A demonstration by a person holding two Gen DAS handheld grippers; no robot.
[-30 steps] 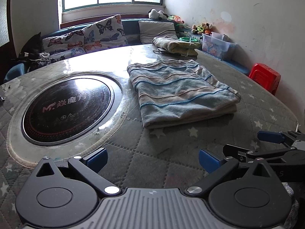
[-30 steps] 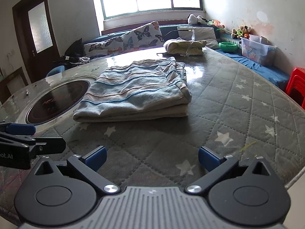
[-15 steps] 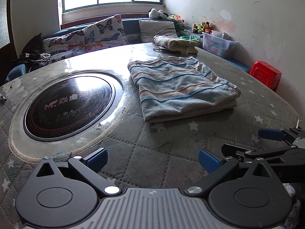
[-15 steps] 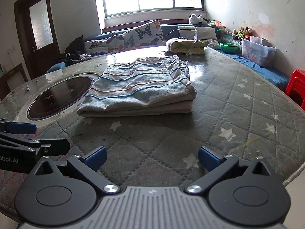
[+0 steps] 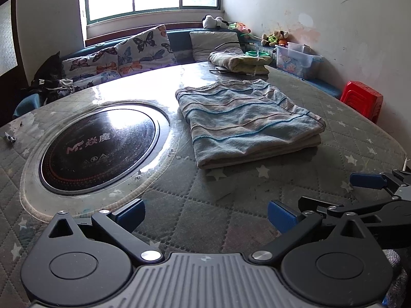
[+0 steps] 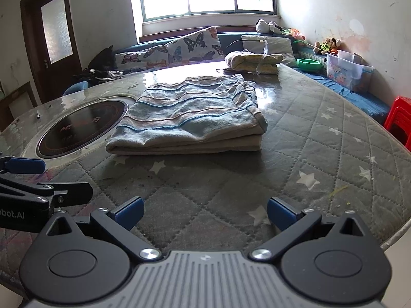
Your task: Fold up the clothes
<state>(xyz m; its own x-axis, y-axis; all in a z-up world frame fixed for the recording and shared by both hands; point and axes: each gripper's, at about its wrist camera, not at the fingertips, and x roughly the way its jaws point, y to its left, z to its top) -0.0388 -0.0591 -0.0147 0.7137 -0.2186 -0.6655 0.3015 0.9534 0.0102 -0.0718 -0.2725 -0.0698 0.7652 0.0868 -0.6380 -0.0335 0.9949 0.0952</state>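
A folded striped blue-grey garment (image 5: 246, 120) lies flat on the quilted round table (image 5: 195, 205), right of the dark glass cooktop. It also shows in the right wrist view (image 6: 190, 118). My left gripper (image 5: 205, 213) is open and empty, low over the table's near edge, well short of the garment. My right gripper (image 6: 204, 211) is open and empty, also short of the garment. Each gripper shows at the side of the other's view.
A dark round cooktop (image 5: 100, 146) is set in the table's left half. A second folded yellowish cloth (image 5: 239, 61) lies at the far edge. A cushioned bench (image 5: 123, 56), a plastic box (image 5: 298, 59) and a red stool (image 5: 362, 100) ring the table.
Both grippers have drawn back and slightly down from the garment, which looks smaller and farther. The garment has not moved. Both jaws stay open.
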